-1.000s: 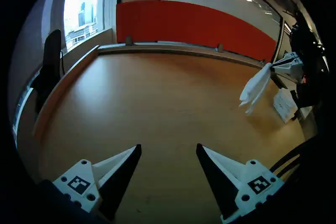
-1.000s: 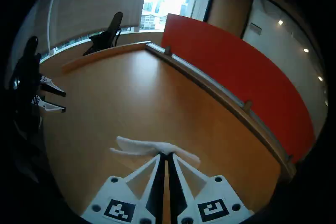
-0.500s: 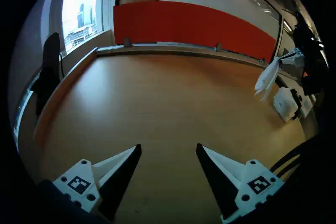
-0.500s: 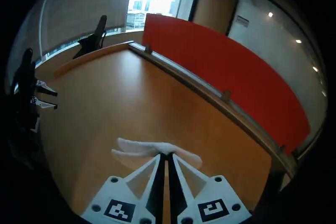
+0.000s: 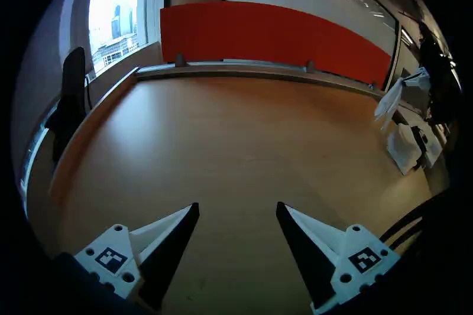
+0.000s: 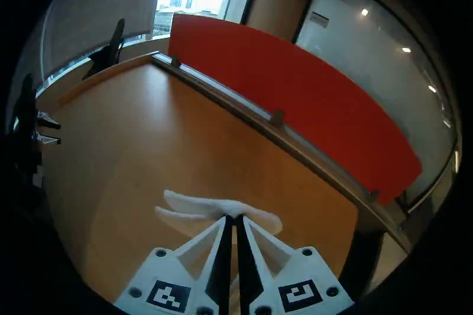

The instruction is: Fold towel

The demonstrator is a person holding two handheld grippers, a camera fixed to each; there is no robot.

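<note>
- Right gripper [image 6: 235, 218]: fingers brought together, both pressing on the white towel [image 6: 220, 207] at their tips.
- Left gripper [image 5: 236, 205]: fingers spread wide with nothing between them. It is poised low over the near part of the wooden table [image 5: 236, 132], well apart from the towel.
- Towel, location: carried in the air by the right gripper, off the tabletop, near the table's right end. In the left gripper view the towel [image 5: 390, 102] hangs at the far right, above a white sheet-like item [image 5: 405, 146] whose nature cannot be told.
- Towel, condition: bunched into loose lobes, with no flat panel and no crease line visible.
- Towel, axis: in the left gripper view the long axis runs downward from the pinch. It leans a little to the left, and the free end points at the table. In the right gripper view the cloth spreads crosswise to the fingers, with more of it left of the pinch than right.
- Task progress (judgement): the pickup is done and no fold is made. What is left is to lay the towel out flat, take a second corner with the free gripper, bring edge to edge and press the fold down.
- Surroundings: a red partition [image 5: 272, 31] runs along the table's far edge. A bright window [image 5: 115, 13] is at the far left, and a dark chair [image 5: 68, 96] stands beyond the left edge.
</note>
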